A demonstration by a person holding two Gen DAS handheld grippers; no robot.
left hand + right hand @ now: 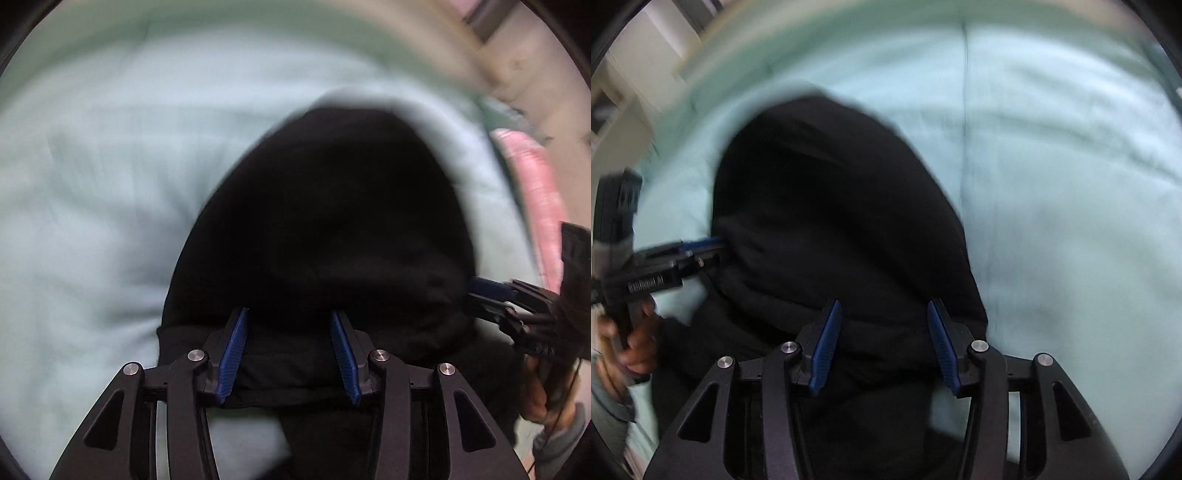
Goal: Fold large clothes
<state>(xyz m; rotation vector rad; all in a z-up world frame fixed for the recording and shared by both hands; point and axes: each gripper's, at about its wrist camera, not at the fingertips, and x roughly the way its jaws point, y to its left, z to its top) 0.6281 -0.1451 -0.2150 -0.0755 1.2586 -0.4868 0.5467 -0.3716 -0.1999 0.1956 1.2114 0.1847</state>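
Observation:
A black garment [332, 221] lies bunched on a pale mint bedsheet [92, 184]. My left gripper [290, 314] is open, its blue pads either side of the garment's near folded edge, with cloth between them. My right gripper [884, 306] is open too, over the same garment [831, 206] near its right edge. The right gripper also shows at the right of the left wrist view [491, 291], at the garment's side. The left gripper shows at the left of the right wrist view [701, 247], held by a hand. Both views are blurred by motion.
The mint sheet [1071, 184] spreads wide around the garment. A pink cloth [535, 184] lies at the bed's right edge. Pale walls and furniture [628, 92] stand beyond the bed.

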